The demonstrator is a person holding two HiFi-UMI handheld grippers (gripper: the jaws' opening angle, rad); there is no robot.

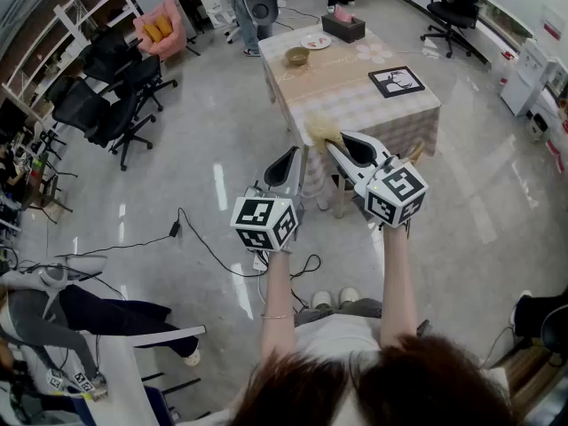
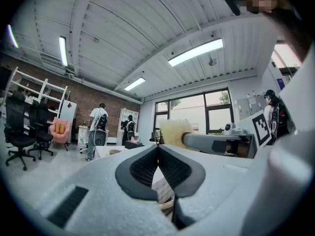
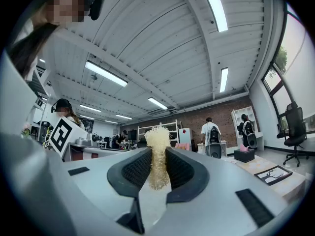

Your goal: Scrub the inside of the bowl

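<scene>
A small tan bowl [image 1: 296, 56] stands at the far end of a checkered table [image 1: 355, 105], well ahead of both grippers. My right gripper [image 1: 335, 146] is shut on a pale yellow scrub sponge [image 1: 322, 132], which it holds in the air near the table's near edge. In the right gripper view the sponge [image 3: 158, 141] sticks up between the pads [image 3: 181, 168]. My left gripper [image 1: 293, 153] hangs beside it to the left, shut with nothing in it; its jaws meet [image 2: 158, 149] with no gap. From the left gripper view, the sponge [image 2: 173, 132] shows to the right.
On the table are a white plate [image 1: 316, 41], a dark tissue box [image 1: 343, 27] and a framed picture [image 1: 396, 81]. Office chairs [image 1: 115, 105] stand at the left, a cable [image 1: 204, 242] runs over the floor, and people stand beyond the table.
</scene>
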